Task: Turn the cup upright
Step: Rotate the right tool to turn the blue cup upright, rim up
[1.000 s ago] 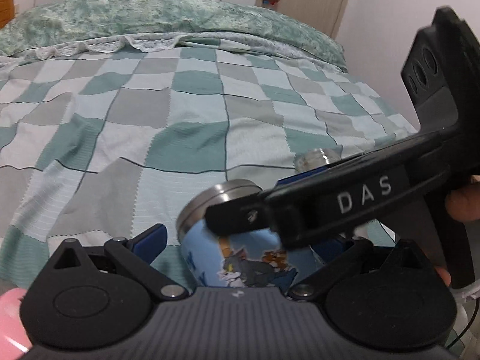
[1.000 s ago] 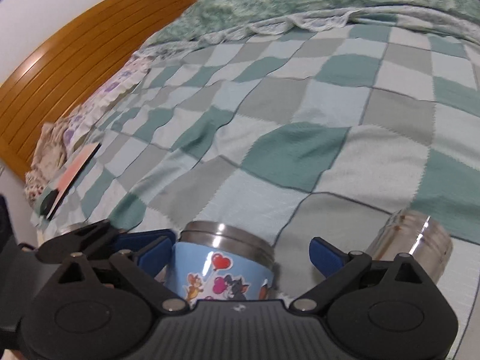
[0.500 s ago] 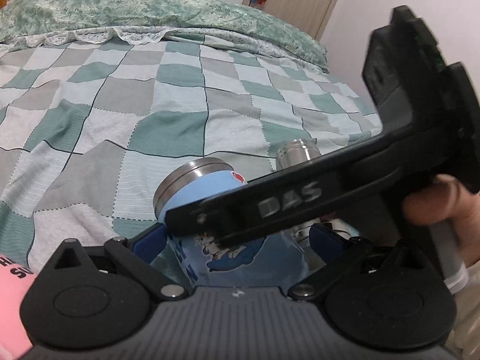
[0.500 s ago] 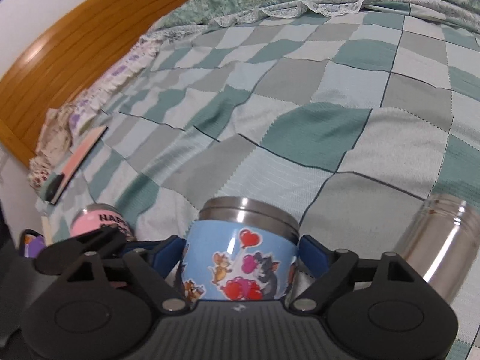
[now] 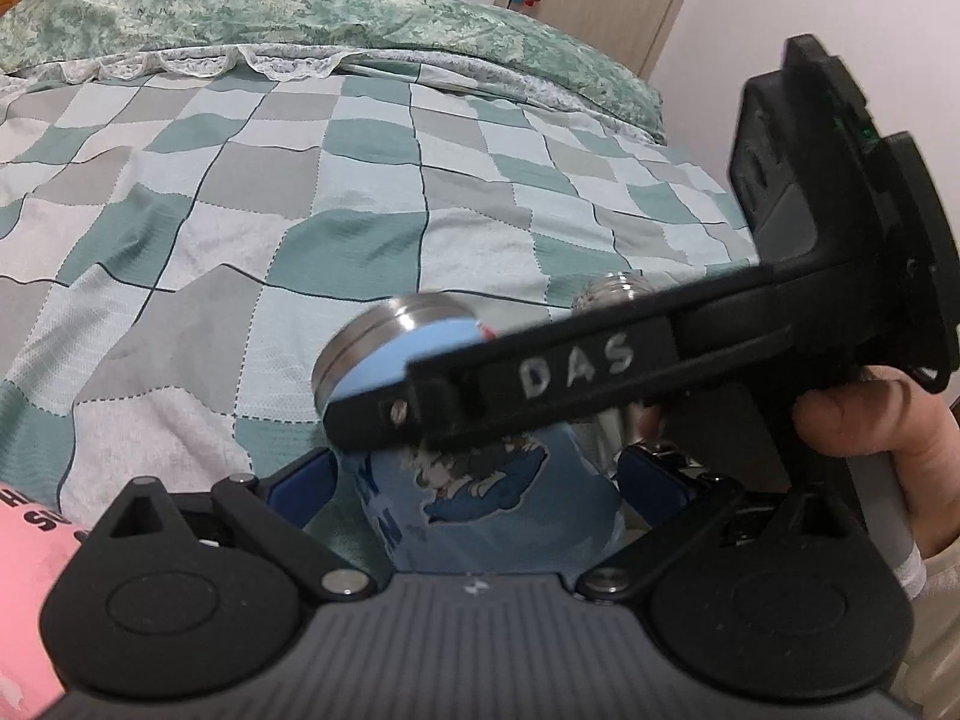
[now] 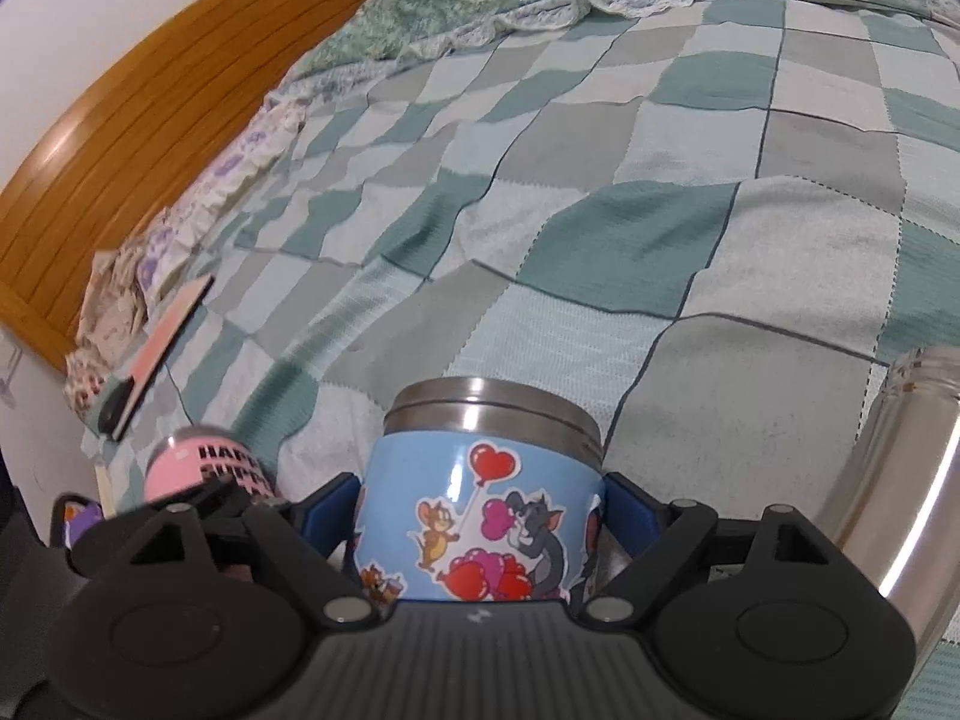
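The cup (image 6: pixel 480 510) is blue with cartoon cat and mouse stickers and a steel end (image 6: pixel 489 405). My right gripper (image 6: pixel 483 510) is shut on the cup, its blue pads (image 6: pixel 633 507) pressed to both sides, and holds it above the bed. In the left wrist view the cup (image 5: pixel 480 504) lies between the blue pads (image 5: pixel 300 489) of my left gripper (image 5: pixel 477 492), which stand slightly apart from it, so that gripper is open. The right gripper's black finger marked DAS (image 5: pixel 570 372) crosses in front of the cup.
The checked green and grey bedspread (image 6: pixel 600 228) lies under everything. A steel cup (image 6: pixel 894 444) stands at the right. A pink cup (image 6: pixel 198 468) sits at the left, also in the left wrist view (image 5: pixel 30 570). A wooden headboard (image 6: pixel 120 138) and a flat book (image 6: pixel 162 354) are far left.
My right gripper closed on the blue cup and lifted it. The left gripper's pads came closer around the cup. The pink cup came into the right wrist view.
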Available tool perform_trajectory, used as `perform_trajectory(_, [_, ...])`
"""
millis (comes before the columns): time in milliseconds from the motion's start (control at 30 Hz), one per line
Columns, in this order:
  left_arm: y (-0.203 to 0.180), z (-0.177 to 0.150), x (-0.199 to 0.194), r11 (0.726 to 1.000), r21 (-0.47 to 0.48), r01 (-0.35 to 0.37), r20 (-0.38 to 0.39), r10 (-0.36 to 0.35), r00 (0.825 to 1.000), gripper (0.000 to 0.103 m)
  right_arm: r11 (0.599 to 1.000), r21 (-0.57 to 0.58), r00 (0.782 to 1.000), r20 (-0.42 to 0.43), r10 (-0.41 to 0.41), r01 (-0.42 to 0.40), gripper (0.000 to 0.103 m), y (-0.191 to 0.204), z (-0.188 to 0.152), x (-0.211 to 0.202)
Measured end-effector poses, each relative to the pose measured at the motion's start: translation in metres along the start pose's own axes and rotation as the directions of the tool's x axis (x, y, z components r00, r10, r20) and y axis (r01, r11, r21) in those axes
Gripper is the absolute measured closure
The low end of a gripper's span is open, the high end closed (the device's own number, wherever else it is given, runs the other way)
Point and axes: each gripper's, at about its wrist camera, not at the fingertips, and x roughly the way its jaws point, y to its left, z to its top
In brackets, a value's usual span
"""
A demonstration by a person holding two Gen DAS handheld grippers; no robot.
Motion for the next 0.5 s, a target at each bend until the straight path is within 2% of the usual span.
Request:
perform_trajectory(100, [0.0,-0.001,-0.001,1.0,0.017,-0.021,0.017,0.021,1.0,0.005,0.999,-0.035,0.997,0.082,-0.004,0.007,0.018,0.005,-0.001,-0.01])
perform_trajectory(167, [-0.001,-0.001,-0.005,0.999,0.037,-0.038,0.06,0.036,0.998,0.012,0.995,-0.088,0.987,0.157,-0.026,0.04,0.018,0.015,0.0,-0.019])
perform_trajectory(300, [-0.006,0.001,-0.008,0.993,0.064,-0.098,0.137,0.088,0.987,0.022,0.972,-0.19,0.949,0.305,-0.077,0.14,0.019,0.033,-0.003,-0.035])
perform_trajectory(500, [-0.009,0.001,-0.013,0.99,0.069,-0.125,0.214,0.108,0.971,0.041,0.906,-0.315,0.896,0.424,-0.131,0.282,0.019,0.054,-0.014,-0.044])
